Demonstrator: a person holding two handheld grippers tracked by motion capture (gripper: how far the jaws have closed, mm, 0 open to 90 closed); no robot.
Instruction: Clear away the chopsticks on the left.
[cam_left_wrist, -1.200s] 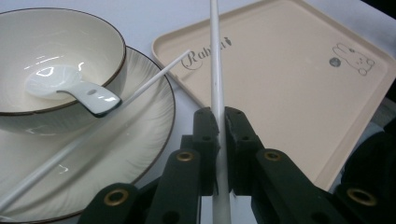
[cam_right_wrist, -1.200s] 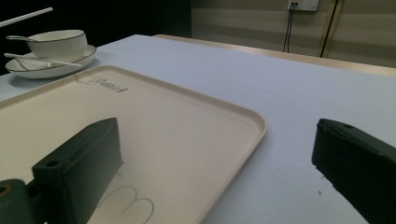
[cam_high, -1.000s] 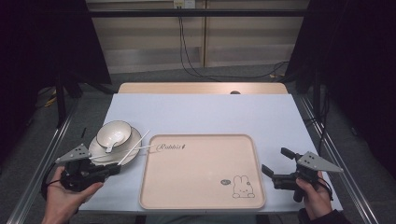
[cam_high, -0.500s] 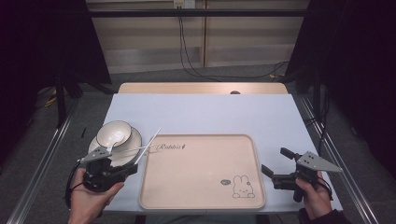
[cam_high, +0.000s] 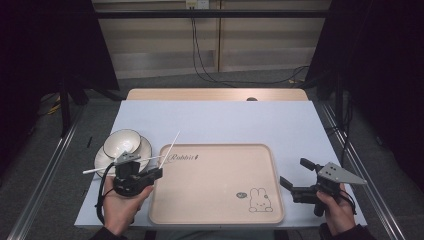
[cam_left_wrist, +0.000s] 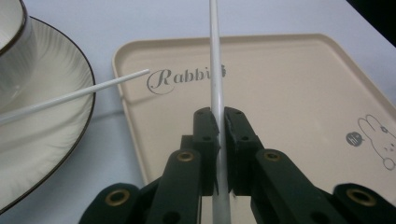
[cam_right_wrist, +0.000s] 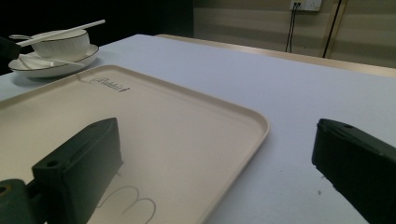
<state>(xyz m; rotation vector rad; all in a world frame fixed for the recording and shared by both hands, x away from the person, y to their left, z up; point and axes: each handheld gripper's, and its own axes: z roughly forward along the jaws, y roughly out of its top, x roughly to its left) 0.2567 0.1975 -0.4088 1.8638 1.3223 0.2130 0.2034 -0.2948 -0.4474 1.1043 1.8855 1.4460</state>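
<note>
We have the left claw (cam_high: 150, 174) clamped on a white chopstick (cam_left_wrist: 216, 84), jaws closed tight against it, the stick running straight up between them and out past their tips over the near left corner of the beige rabbit tray (cam_high: 220, 210). In the high view that chopstick (cam_high: 171, 145) slants up and away from the claw. A second chopstick (cam_left_wrist: 77, 94) lies across the saucer (cam_left_wrist: 51, 140) just left of the claw, its tip reaching the tray's edge. A white bowl (cam_high: 121, 142) sits on the saucer. Our right claw (cam_high: 296, 179) hangs wide open, holding nothing, above the pale blue surface (cam_high: 225, 122) off the tray's right side.
</note>
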